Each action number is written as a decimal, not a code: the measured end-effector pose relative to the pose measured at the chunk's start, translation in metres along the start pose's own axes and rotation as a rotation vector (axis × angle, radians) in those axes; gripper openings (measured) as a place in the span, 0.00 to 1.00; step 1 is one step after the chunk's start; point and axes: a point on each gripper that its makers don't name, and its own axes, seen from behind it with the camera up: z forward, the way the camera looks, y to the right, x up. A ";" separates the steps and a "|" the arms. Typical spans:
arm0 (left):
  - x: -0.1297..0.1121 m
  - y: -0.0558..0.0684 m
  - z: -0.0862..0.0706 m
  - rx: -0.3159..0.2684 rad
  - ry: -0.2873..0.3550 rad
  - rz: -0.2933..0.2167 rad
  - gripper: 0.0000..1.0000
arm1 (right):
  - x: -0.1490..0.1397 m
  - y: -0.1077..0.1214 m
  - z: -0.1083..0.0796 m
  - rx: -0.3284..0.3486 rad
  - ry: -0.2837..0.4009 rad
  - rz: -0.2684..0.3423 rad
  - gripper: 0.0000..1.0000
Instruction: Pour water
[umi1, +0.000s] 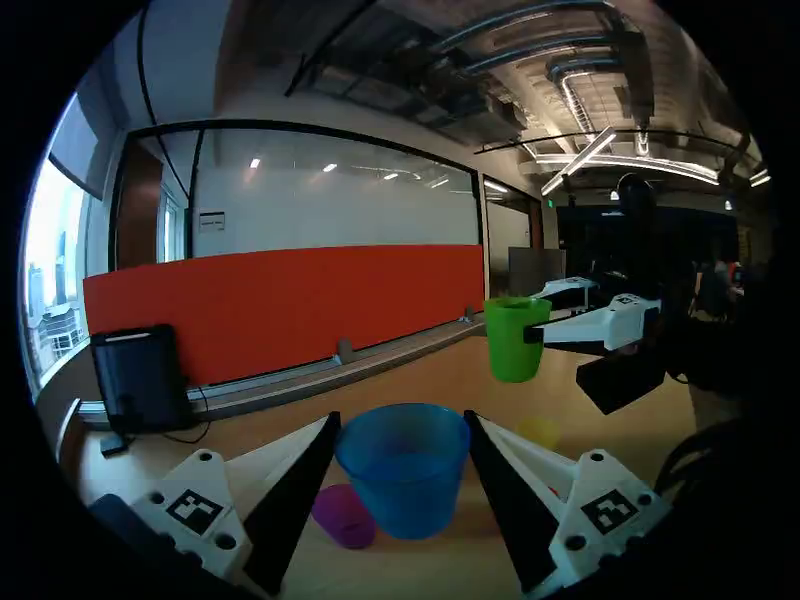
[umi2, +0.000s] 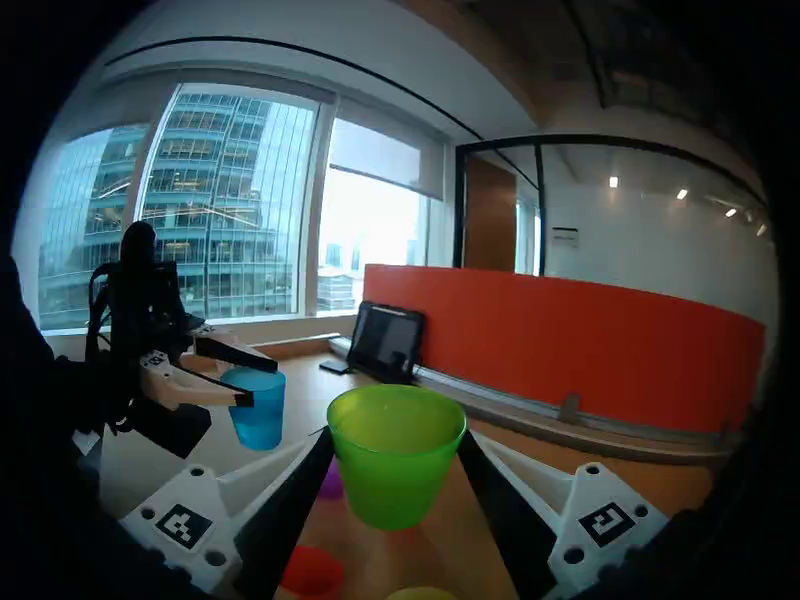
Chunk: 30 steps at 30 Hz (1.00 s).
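Note:
In the left gripper view my left gripper (umi1: 402, 422) is shut on an upright blue cup (umi1: 403, 475), held above the wooden table (umi1: 450, 375). Farther off to the right, my right gripper (umi1: 543, 330) holds a green cup (umi1: 514, 340) upright. In the right gripper view the green cup (umi2: 397, 455) sits between the fingers of my right gripper (umi2: 395, 434). To its left hangs the blue cup (umi2: 257, 408), gripped by my left gripper (umi2: 252, 384). The two cups are apart. I cannot tell whether either holds water.
A purple cup (umi1: 343, 515) lies on the table below the blue one, and a yellow cup (umi1: 540, 430) stands to the right. A red cup (umi2: 312, 570) sits low in the right gripper view. A black tablet (umi1: 135, 375) leans near the orange partition (umi1: 290, 305).

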 end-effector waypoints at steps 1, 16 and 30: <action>0.000 0.000 0.000 0.000 0.001 -0.001 0.89 | 0.000 -0.001 0.000 0.001 -0.001 0.001 0.92; 0.011 0.001 0.001 0.004 0.013 0.038 0.88 | -0.010 -0.011 -0.002 0.021 -0.016 0.005 0.92; 0.024 0.002 -0.001 0.023 0.011 0.141 0.88 | -0.024 -0.031 -0.002 0.057 -0.023 0.023 0.92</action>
